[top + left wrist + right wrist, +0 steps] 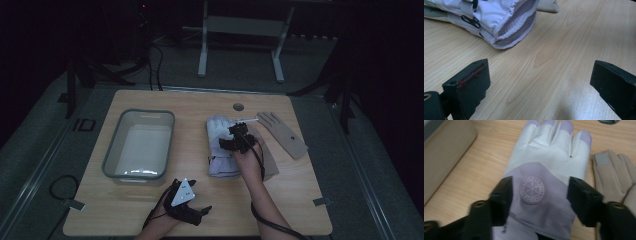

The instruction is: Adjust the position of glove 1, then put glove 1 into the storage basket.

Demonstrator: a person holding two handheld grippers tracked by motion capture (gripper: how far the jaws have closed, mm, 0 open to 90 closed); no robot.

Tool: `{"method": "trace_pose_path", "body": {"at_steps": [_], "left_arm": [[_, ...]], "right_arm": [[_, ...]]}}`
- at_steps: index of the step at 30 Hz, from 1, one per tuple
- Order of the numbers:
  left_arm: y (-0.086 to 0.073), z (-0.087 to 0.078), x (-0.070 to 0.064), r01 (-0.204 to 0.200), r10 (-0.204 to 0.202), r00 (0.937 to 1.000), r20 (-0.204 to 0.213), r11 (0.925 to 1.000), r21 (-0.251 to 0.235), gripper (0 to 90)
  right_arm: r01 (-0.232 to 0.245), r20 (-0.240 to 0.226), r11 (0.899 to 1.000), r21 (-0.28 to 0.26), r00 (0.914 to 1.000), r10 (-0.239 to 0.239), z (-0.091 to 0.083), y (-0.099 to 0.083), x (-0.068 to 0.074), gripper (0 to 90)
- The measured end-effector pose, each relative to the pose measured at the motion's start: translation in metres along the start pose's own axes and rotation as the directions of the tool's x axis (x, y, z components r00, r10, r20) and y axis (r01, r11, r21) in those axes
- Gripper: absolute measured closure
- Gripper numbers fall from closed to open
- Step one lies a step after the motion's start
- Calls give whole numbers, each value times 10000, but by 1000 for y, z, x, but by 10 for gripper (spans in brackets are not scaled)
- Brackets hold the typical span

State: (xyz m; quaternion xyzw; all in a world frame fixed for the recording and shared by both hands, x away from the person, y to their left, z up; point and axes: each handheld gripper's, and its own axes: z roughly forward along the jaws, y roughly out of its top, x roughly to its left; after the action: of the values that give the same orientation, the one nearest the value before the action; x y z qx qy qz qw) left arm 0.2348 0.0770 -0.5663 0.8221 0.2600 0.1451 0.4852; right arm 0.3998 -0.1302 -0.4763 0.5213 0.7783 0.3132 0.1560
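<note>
While our right gripper (537, 195) is hovering spread above the white glove (549, 155), nothing is being lifted yet — bin (140, 145) is waiting, left gripper (539, 82) idling apart.

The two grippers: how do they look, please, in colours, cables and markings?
Both are black. The left gripper carries a grey three-cornered plate on top, and its jaws have red marks. The right gripper trails a black cable along the forearm. No sleeves are visible.
</note>
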Motion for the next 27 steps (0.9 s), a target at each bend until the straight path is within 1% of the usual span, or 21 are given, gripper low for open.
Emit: {"method": "trace_pose_path", "body": {"at_steps": [2, 3, 4, 5, 6, 7, 8, 9, 11, 13, 14, 15, 16, 17, 19, 21, 22, 23, 24, 25, 27], "left_arm": [[0, 0, 0, 35, -35, 10000, 19, 10000, 29, 30], [0, 0, 0, 35, -35, 10000, 19, 10000, 29, 28], [0, 1, 1, 119, -120, 9999, 26, 9999, 83, 28], [0, 1, 1, 165, -166, 9998, 67, 9998, 111, 26], [0, 1, 2, 222, -224, 9997, 129, 9997, 137, 23], [1, 1, 2, 265, -267, 9996, 69, 9995, 191, 21], [1, 2, 2, 271, -273, 9996, 101, 9993, 240, 18], [1, 2, 2, 257, -261, 9996, 127, 9993, 280, 18], [1, 2, 1, 163, -172, 9995, 252, 9993, 332, 18], [1, 3, 1, 157, -169, 9994, 314, 9991, 390, 18], [1, 3, 2, 121, -138, 9992, 386, 9989, 445, 18], [1, 3, 2, 121, -138, 9992, 386, 9989, 445, 18], [2, 4, 2, 83, -114, 9984, 546, 9984, 560, 18], [2, 4, 2, 34, -70, 9983, 583, 9981, 618, 18], [2, 4, 3, 29, -71, 9980, 630, 9978, 662, 18], [2, 5, 1, 10, -53, 9983, 575, 9973, 732, 18], [3, 6, 0, 44, -88, 9984, 556, 9969, 790, 18], [3, 7, 0, 88, -135, 9982, 582, 9968, 799, 19], [4, 7, 0, 242, -287, 9979, 580, 9967, 770, 20], [5, 7, -1, 363, -408, 9974, 594, 9964, 764, 24], [8, 6, -1, 362, -405, 9974, 589, 9967, 721, 26]], "right_arm": [[197, -403, 9998, -14, 9990, -198, -5, 0, -1, 215], [197, -403, 9998, -14, 9990, -198, -5, 0, -1, 215], [374, -611, 9992, -109, 9974, -380, -7, 0, -2, 188], [485, -1140, 9983, -315, 9921, -518, -12, -2, -4, 159], [590, -1236, 9973, -435, 9903, -640, -13, -3, -4, 147], [848, -1315, 9949, -550, 9871, -914, -16, -4, -5, 154], [1130, -1625, 9911, -704, 9790, -1232, -19, -6, -7, 145], [1279, -1842, 9880, -864, 9726, -1420, -21, -8, -8, 148], [1833, -2196, 9743, -1307, 9530, -2088, -27, -14, -11, 150], [2360, -2447, 9610, -1440, 9325, -2656, -31, -20, -14, 143], [2568, -2380, 9530, -1607, 9270, -2899, -34, -23, -16, 142], [2568, -2380, 9530, -1607, 9270, -2899, -34, -23, -16, 142], [2703, -2344, 9478, -1690, 9230, -3051, -36, -25, -17, 142], [2804, -2551, 9400, -1945, 9108, -3245, -42, -32, -23, 143], [2730, -2778, 9458, -1761, 9079, -3138, -47, -36, -29, 143], [2610, -2921, 9538, -1488, 9099, -2946, -51, -39, -35, 144], [2614, -2919, 9519, -1598, 9087, -2985, -54, -41, -39, 144], [2516, -2873, 9537, -1648, 9128, -2905, -56, -43, -42, 144], [2354, -2763, 9583, -1622, 9214, -2731, -59, -45, -45, 144], [2264, -2670, 9604, -1625, 9269, -2637, -60, -46, -49, 144], [2134, -2611, 9609, -1763, 9311, -2547, -64, -48, -55, 141]]}}
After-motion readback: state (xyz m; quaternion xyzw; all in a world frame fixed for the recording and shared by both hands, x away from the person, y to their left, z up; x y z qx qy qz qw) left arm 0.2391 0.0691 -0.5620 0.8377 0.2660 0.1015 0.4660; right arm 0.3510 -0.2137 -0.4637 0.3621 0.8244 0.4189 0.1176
